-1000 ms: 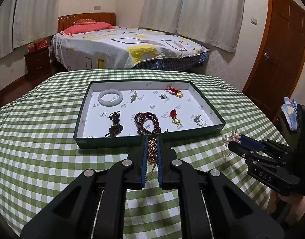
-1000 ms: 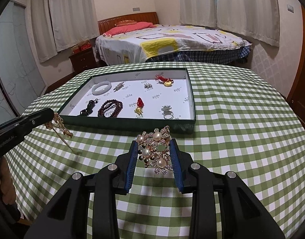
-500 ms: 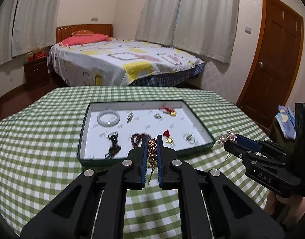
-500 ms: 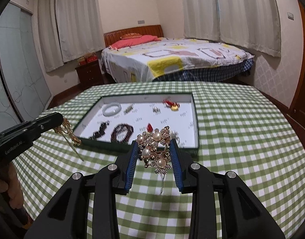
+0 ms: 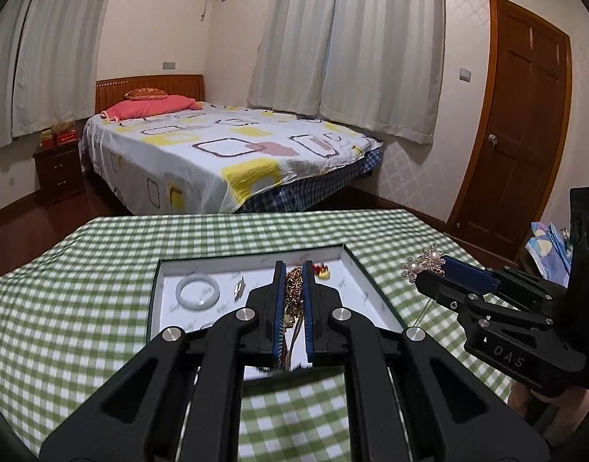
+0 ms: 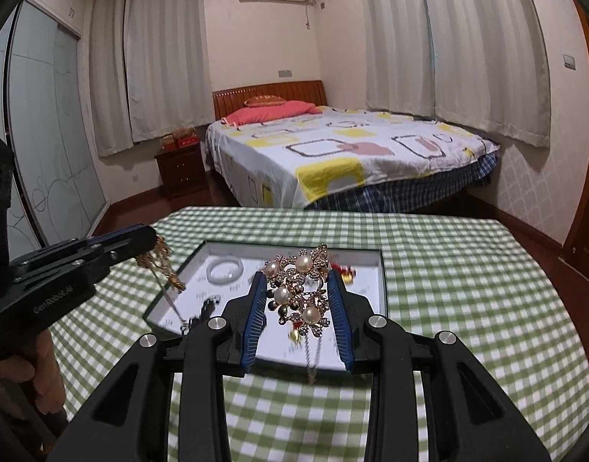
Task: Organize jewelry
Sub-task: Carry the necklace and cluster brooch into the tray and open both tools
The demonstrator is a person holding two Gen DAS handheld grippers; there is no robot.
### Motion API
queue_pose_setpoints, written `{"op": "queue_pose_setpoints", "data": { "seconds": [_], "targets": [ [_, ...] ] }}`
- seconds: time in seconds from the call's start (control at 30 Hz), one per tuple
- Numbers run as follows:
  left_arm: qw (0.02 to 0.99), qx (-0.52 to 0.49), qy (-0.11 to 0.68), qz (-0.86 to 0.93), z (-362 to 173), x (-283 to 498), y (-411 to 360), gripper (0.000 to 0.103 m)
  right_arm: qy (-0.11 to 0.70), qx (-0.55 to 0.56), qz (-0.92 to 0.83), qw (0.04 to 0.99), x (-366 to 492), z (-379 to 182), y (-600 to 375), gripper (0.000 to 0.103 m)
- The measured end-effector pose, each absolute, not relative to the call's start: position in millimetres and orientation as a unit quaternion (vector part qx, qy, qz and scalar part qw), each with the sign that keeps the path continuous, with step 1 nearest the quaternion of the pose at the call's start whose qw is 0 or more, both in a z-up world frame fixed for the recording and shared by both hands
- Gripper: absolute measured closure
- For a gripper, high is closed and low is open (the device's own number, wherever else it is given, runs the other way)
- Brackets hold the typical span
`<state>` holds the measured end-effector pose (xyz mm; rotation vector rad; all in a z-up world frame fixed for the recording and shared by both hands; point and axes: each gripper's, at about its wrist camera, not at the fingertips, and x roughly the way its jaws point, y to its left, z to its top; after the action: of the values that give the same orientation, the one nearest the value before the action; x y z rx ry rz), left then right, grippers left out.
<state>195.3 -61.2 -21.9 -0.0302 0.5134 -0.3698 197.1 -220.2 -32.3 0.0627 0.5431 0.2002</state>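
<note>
My left gripper (image 5: 294,300) is shut on a gold chain hair ornament (image 5: 293,292), held in the air in front of the jewelry tray (image 5: 375,288). It also shows in the right wrist view (image 6: 159,258), its pin hanging down. My right gripper (image 6: 296,292) is shut on a pearl flower hairpin (image 6: 296,288), also above the tray's near edge (image 6: 384,288); the pin shows in the left wrist view (image 5: 423,265). The white-lined tray holds a pale jade bangle (image 5: 197,292), a red and gold charm (image 5: 321,270) and other small pieces, partly hidden by the fingers.
The tray sits on a round table with a green checked cloth (image 5: 82,269). Behind it stand a bed (image 5: 217,154), a nightstand (image 5: 59,169) and curtains. A wooden door (image 5: 521,123) is at the right.
Both grippers have risen and tilted up with their ornaments, so the tray now looks smaller and lower in both views. Both grips are unchanged.
</note>
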Motion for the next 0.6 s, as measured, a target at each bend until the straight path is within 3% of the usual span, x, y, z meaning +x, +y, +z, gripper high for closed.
{"op": "queue_pose_setpoints", "data": {
  "seconds": [0.33,0.6],
  "targets": [
    [0.953,-0.004,0.244,-0.182,-20.5,246.3,-81.4,0.094,0.253,0.019,0.093,0.963,242.9,-29.8,-224.4,0.070],
    [0.950,-0.008,0.265,-0.167,-55.7,291.6,-92.9,0.094,0.268,0.034,0.088,0.959,282.6,-59.7,-229.8,0.070]
  ]
}}
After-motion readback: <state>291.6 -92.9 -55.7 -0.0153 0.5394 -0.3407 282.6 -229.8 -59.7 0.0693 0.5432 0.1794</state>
